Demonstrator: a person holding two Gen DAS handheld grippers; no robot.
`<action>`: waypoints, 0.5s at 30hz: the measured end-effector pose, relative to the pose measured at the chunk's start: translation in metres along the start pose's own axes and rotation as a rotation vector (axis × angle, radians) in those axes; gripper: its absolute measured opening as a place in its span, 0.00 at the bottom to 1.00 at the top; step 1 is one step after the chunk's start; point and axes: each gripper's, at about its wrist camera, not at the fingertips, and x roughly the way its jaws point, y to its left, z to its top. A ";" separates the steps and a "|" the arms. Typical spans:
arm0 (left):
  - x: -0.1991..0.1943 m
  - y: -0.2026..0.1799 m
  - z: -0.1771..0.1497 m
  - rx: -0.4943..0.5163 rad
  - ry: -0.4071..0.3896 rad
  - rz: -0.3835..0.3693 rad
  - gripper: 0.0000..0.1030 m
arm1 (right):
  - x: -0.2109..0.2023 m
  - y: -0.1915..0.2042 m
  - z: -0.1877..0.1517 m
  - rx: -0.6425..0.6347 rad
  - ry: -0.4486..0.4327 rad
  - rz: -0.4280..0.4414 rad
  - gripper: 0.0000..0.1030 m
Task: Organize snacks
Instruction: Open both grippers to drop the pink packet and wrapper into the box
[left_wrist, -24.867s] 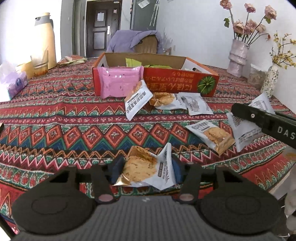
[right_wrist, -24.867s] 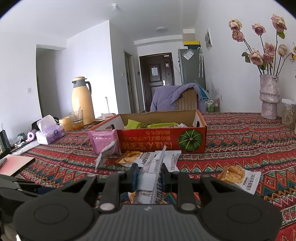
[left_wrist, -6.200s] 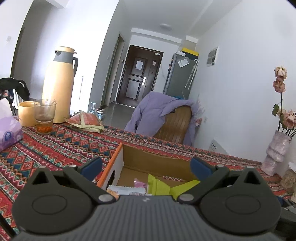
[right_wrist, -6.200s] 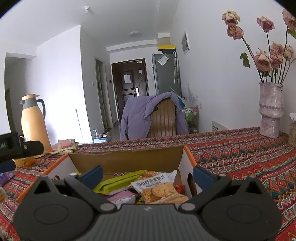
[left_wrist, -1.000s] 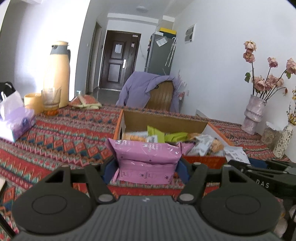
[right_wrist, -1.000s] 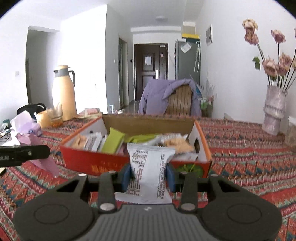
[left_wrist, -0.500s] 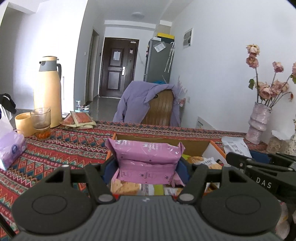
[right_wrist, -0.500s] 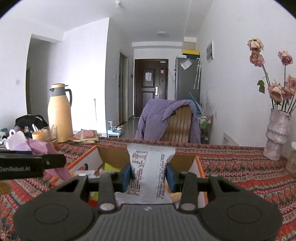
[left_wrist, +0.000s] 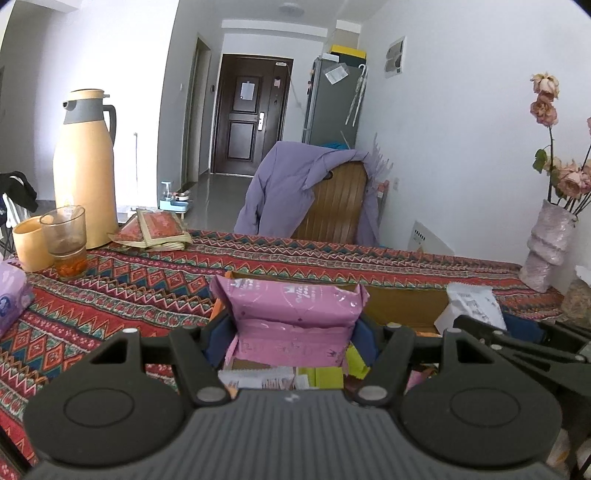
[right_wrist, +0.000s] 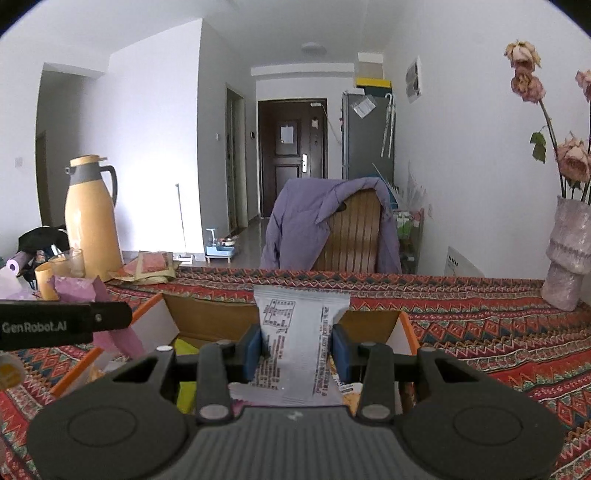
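My left gripper (left_wrist: 291, 338) is shut on a pink snack pack (left_wrist: 291, 317), held upright over the open cardboard box (left_wrist: 402, 302). Green and white packets (left_wrist: 321, 374) lie in the box below it. My right gripper (right_wrist: 297, 350) is shut on a white snack packet (right_wrist: 299, 343) with printed text, also above the box (right_wrist: 207, 317), near its right half. In the right wrist view the left gripper's arm (right_wrist: 62, 326) shows at the left with the pink pack (right_wrist: 96, 295). In the left wrist view the right gripper (left_wrist: 517, 343) shows at the right with its white packet (left_wrist: 469, 306).
A yellow thermos (left_wrist: 83, 166), a glass (left_wrist: 68, 240) and a cup (left_wrist: 31, 243) stand at the table's far left, with a tissue pack (left_wrist: 11, 299). A vase of dried roses (left_wrist: 546, 243) stands far right. A chair with a purple jacket (right_wrist: 332, 225) is behind the table.
Both grippers have moved forward with their packs, from in front of the box to over its opening. The box's red front wall has dropped out of sight.
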 end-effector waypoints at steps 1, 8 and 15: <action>0.004 -0.001 0.000 0.005 0.001 0.004 0.65 | 0.005 -0.001 -0.001 0.003 0.008 0.000 0.38; 0.023 -0.001 -0.007 -0.029 0.038 0.005 0.74 | 0.026 -0.002 -0.008 0.034 0.060 -0.004 0.41; 0.008 0.008 -0.015 -0.032 -0.029 -0.034 1.00 | 0.020 -0.016 -0.017 0.069 0.062 0.009 1.00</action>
